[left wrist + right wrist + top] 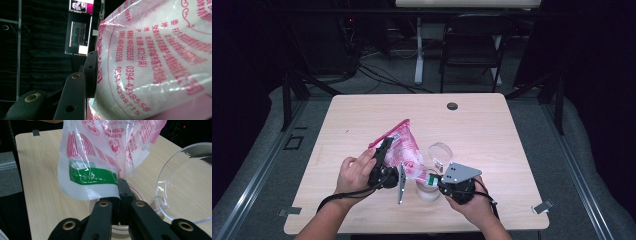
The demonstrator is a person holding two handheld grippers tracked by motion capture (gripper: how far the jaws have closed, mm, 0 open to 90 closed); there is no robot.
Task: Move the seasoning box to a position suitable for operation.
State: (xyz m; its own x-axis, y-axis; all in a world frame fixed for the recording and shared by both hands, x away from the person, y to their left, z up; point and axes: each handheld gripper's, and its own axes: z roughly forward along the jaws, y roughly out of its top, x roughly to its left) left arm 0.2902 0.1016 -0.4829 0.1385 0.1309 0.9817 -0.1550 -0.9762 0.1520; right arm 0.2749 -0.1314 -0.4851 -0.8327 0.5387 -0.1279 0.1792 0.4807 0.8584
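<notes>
Near the table's (362,107) front edge, the left gripper (384,155) clamps the upper part of the pink bag (404,145) of white granules, tilted over a small jar (428,192). The right gripper (120,192) pinches the bag's green-striped lower corner above the jar's mouth. A clear lid (440,151) lies just behind; pouring looks underway or about to begin, and how full the jar is I cannot tell.

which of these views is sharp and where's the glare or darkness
High view: soft, low detail; the light wooden table is evenly lit, the surroundings dark. Left gripper view: the pink-printed clear plastic bag sits very close yet its print is readable, with white glare streaks; the background is dim. Right gripper view: sharp, with highlights on the bag's creases and on the clear plastic lid rim.
</notes>
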